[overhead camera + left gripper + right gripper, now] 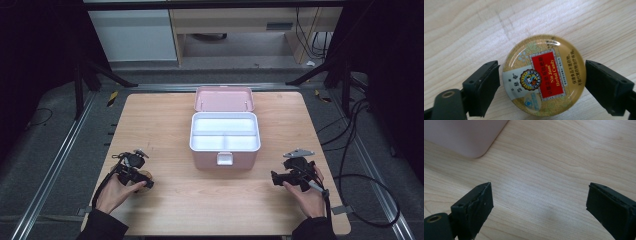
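Note:
A round gold candy tin (544, 75) with a red label lies flat on the wooden table (165, 125), near its front left (145, 175). My left gripper (542, 82) straddles it from above with the jaws open. A thin gap shows at the left pad, and the right pad sits right at the tin's edge. In the high view this gripper (141, 180) is held in the person's left hand. My right gripper (539, 205) stands open over bare wood with nothing between its fingers, at the front right (278, 179).
A pink storage box (225, 161) stands open mid-table with a white divided tray inside and its lid (224, 98) tilted back. Its rounded corner (461, 135) shows in the right gripper view. Cables (360, 185) trail off the table's right side.

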`<state>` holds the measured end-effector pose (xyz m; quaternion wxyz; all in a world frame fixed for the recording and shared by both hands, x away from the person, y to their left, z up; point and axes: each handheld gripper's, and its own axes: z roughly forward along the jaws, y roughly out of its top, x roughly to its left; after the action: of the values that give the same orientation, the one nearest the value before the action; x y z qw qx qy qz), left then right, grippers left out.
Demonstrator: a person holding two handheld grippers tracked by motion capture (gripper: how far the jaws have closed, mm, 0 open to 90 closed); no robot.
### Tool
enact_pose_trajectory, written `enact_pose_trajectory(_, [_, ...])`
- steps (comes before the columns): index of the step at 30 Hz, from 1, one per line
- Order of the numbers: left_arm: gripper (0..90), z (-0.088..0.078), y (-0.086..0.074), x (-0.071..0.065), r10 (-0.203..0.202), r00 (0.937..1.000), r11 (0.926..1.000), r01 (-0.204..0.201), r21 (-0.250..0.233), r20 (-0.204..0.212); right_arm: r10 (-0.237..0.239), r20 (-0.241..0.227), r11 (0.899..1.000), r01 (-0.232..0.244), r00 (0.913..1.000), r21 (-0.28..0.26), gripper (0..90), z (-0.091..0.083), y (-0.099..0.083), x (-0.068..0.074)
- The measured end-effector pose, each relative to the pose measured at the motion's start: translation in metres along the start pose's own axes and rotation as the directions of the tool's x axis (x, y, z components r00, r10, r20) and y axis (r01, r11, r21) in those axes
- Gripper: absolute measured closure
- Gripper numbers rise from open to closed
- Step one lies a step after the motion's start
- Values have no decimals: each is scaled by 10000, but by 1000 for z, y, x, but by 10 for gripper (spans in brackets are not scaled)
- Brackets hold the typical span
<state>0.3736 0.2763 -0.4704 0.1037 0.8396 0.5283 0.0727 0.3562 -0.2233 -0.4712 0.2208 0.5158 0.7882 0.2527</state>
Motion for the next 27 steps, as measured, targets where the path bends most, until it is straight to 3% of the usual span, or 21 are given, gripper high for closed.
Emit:
enact_pose_trajectory(1, [129, -10, 1, -1, 31, 9999, 9989, -38, -471, -143, -2, 1, 9999, 2, 10000, -166, 91, -2, 0, 0])
enact_pose_trajectory(2, [130, -10, 1, -1, 31, 9999, 9989, -38, -471, -143, -2, 1, 9999, 2, 10000, -166, 91, -2, 0, 0])
enact_pose_trajectory(3, [130, -16, 2, -1, 31, 9998, 9968, -48, -794, -218, -8, 16, 9996, 8, 10000, -275, 98, -3, 1, 1])
enact_pose_trajectory(4, [133, -22, 2, -2, 36, 9997, 9926, -63, -1213, -233, 16, 47, 9992, -14, 10000, -403, 103, -4, 2, 1])
enact_pose_trajectory(5, [142, -35, 4, -4, -19, 9999, 9771, -5, -2130, -109, -22, 9, 9980, 23, 10000, -630, 110, -7, 5, 2])
enact_pose_trajectory(6, [145, -35, 4, -4, -19, 9999, 9771, -5, -2130, -109, -51, -2, 9970, 51, 10000, -778, 113, -9, 7, 1])
enact_pose_trajectory(7, [147, -45, 7, -5, 59, 9999, 9544, -14, -2986, 141, 16, -11, 9962, -17, 10000, -874, 115, -12, 9, 2])
enact_pose_trajectory(8, [149, -45, 7, -5, 59, 9999, 9544, -14, -2986, 141, 16, -11, 9962, -17, 10000, -874, 115, -12, 9, 2])
enact_pose_trajectory(10, [155, -52, 11, -7, 160, 9995, 9283, -46, -3717, 277, 37, -83, 9921, -48, 10000, -1253, 134, -16, 14, 3])
enact_pose_trajectory(11, [164, -56, 14, -8, 146, 9994, 9117, -5, -4108, 312, 72, -75, 9889, -82, 9999, -1486, 149, -19, 16, 4])
enact_pose_trajectory(12, [175, -58, 17, -9, 154, 9992, 9023, 25, -4311, 382, 90, -65, 9845, -100, 9999, -1749, 164, -22, 20, 5])
enact_pose_trajectory(13, [190, -61, 24, -13, 259, 9982, 8736, 40, -4866, 546, 116, -173, 9776, -150, 9998, -2100, 184, -26, 27, 5])
enact_pose_trajectory(14, [193, -61, 24, -13, 259, 9982, 8736, 40, -4866, 546, 116, -173, 9776, -150, 9998, -2100, 184, -26, 27, 5])
enact_pose_trajectory(17, [206, -67, 38, -22, 476, 9975, 8376, -110, -5462, 529, 252, -386, 9651, -344, 9989, -2596, 233, -31, 41, 5])
enact_pose_trajectory(21, [231, -71, 58, -38, 844, 9931, 7980, -187, -6023, 810, 371, -940, 9465, -652, 9949, -3162, 295, -33, 65, 8])
enact_pose_trajectory(22, [249, -71, 62, -42, 881, 9923, 7938, -174, -6080, 866, 311, -984, 9442, -615, 9947, -3235, 305, -32, 73, 11])
enact_pose_trajectory(23, [256, -70, 71, -51, 1105, 9894, 7847, -288, -6192, 940, 205, -1092, 9442, -552, 9938, -3247, 336, -28, 82, 14])
enact_pose_trajectory(25, [266, -68, 75, -56, 1207, 9874, 7829, -311, -6214, 1025, 156, -1107, 9460, -505, 9937, -3201, 344, -25, 85, 17])
enact_pose_trajectory(27, [273, -64, 82, -64, 1460, 9830, 7884, -477, -6133, 1113, 63, -1093, 9511, -397, 9940, -3064, 386, -18, 90, 21])
